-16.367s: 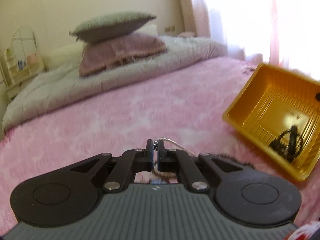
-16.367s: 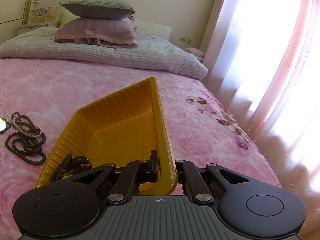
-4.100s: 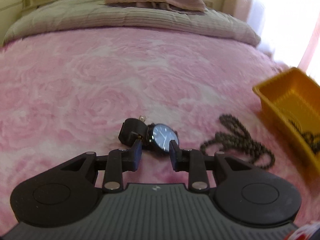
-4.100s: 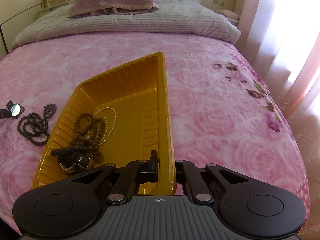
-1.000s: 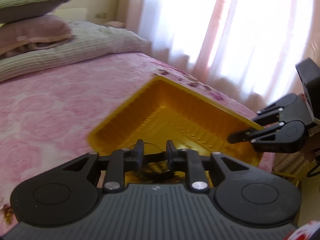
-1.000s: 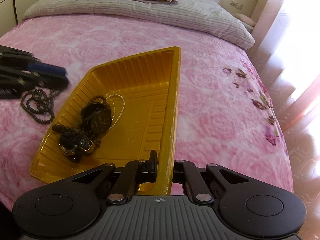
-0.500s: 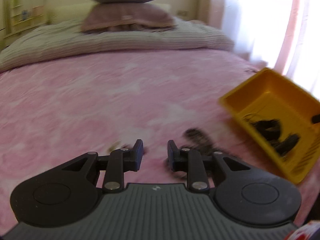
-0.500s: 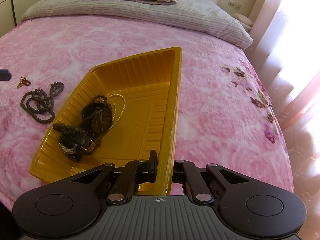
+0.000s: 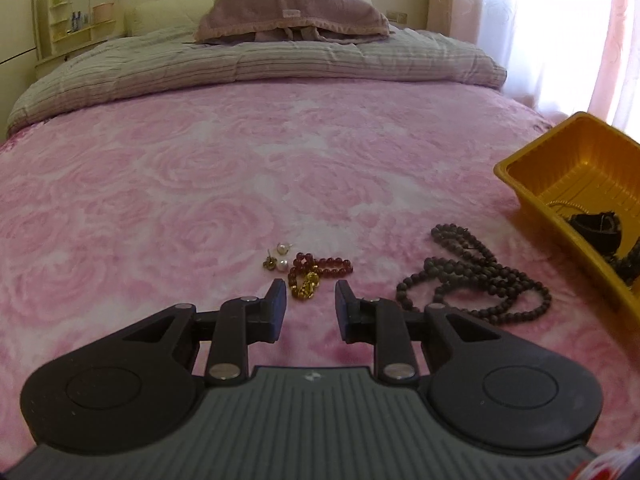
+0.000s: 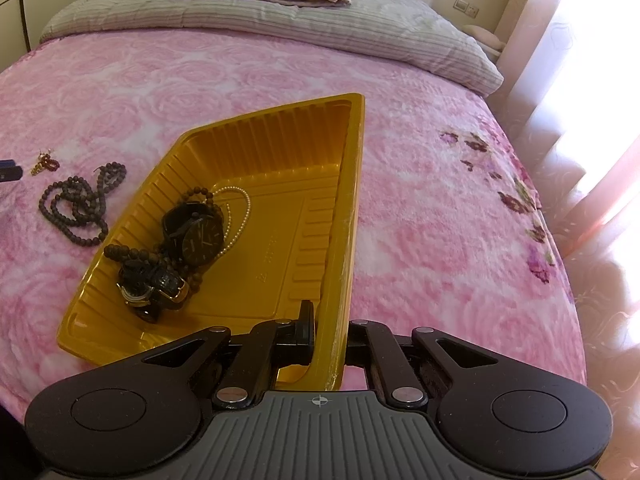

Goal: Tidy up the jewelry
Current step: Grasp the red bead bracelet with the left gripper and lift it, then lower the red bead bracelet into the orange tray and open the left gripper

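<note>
Now that the black watch [image 10: 195, 233] lies in the yellow tray [image 10: 348, 184] rather than out on the pink bedspread [image 9: 200, 184], one more piece counts as sorted. Left gripper [image 9: 310, 304], back from the tray: narrowly parted, empty, poised just short of the red bead bracelet [image 9: 320, 270] with its gold charm; likely next. Just beside that, two pearl earrings [image 9: 282, 257]; further right, a long dark bead necklace [image 9: 472, 280], matte and looped. Right gripper [image 10: 325, 336]: clamped onto the tray's thin ribbed plastic wall. Bedspread plush, rose-embossed, soft enough to snag small pieces.
</note>
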A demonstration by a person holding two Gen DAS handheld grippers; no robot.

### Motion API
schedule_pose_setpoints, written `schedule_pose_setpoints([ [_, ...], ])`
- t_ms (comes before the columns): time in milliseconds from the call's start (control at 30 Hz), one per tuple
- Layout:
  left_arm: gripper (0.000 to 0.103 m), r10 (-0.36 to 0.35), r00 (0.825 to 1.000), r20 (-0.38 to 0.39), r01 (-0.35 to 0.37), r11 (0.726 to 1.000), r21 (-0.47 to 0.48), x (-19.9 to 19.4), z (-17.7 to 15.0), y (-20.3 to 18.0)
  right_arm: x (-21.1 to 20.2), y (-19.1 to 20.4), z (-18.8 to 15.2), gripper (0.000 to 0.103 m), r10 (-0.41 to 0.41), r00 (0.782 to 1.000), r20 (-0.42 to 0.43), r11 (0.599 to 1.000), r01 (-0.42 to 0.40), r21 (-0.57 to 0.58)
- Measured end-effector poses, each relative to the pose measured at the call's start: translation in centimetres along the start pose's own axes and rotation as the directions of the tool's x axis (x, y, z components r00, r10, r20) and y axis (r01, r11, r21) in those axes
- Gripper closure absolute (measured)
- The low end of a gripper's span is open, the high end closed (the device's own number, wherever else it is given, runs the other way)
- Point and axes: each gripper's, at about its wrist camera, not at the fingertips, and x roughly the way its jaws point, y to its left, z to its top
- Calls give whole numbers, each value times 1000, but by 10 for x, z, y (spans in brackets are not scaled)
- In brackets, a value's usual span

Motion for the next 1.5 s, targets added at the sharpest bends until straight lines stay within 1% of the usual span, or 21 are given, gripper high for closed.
schedule_pose_setpoints([
  [167, 80, 36, 999, 3, -36, 994, 99, 21, 2, -7, 1, 0, 0, 97, -1, 1000, -1, 1000, 1, 0],
  [233, 81, 44, 999, -14, -42, 990, 131, 30, 2, -9, 1, -1, 0, 97, 0, 1000, -4, 1000, 0, 2],
  [300, 85, 44, 999, -28, -40, 987, 155, 37, 2, -10, 1, -2, -1, 97, 1, 1000, -5, 1000, -1, 5],
  [333, 89, 43, 999, -28, -38, 985, 167, 38, 2, -11, 1, -3, 0, 97, 1, 1000, -6, 1000, -1, 6],
  [400, 94, 45, 999, -24, -40, 981, 188, 36, 1, -14, 1, -3, 0, 97, 1, 1000, -5, 1000, -1, 6],
  [467, 95, 43, 999, -21, -38, 979, 198, 32, 1, -17, 1, -3, 0, 97, 0, 1000, -5, 1000, 0, 7],
  [533, 95, 28, 999, -24, -23, 981, 192, 27, 2, -17, 1, -2, 0, 97, 1, 1000, -4, 1000, -1, 6],
  [733, 95, -12, 1000, 7, 10, 986, 168, 1, 10, -19, 1, -1, -1, 97, -2, 1000, -2, 1000, 2, 4],
  [867, 95, -66, 998, 25, 61, 985, 159, -15, 26, -23, 1, -2, -2, 97, -2, 1000, -1, 1000, 2, 4],
  [933, 95, -104, 994, 39, 97, 984, 151, -23, 35, -27, 1, -2, -2, 97, -3, 1000, 0, 1000, 3, 2],
  [1033, 95, -154, 986, 60, 143, 977, 156, -35, 49, -37, 1, -2, -1, 97, -3, 1000, 0, 1000, 3, 4],
  [1167, 95, -226, 970, 87, 207, 960, 187, -47, 67, -58, 1, -2, -1, 97, -2, 1000, 0, 1000, 2, 6],
  [1333, 95, -324, 939, 111, 294, 929, 226, -55, 87, -92, 1, -2, -1, 97, 0, 1000, 1, 1000, 0, 13],
  [1500, 95, -408, 907, 107, 368, 889, 271, -59, 101, -128, 2, -2, -1, 97, -1, 1000, 2, 1000, 0, 13],
])
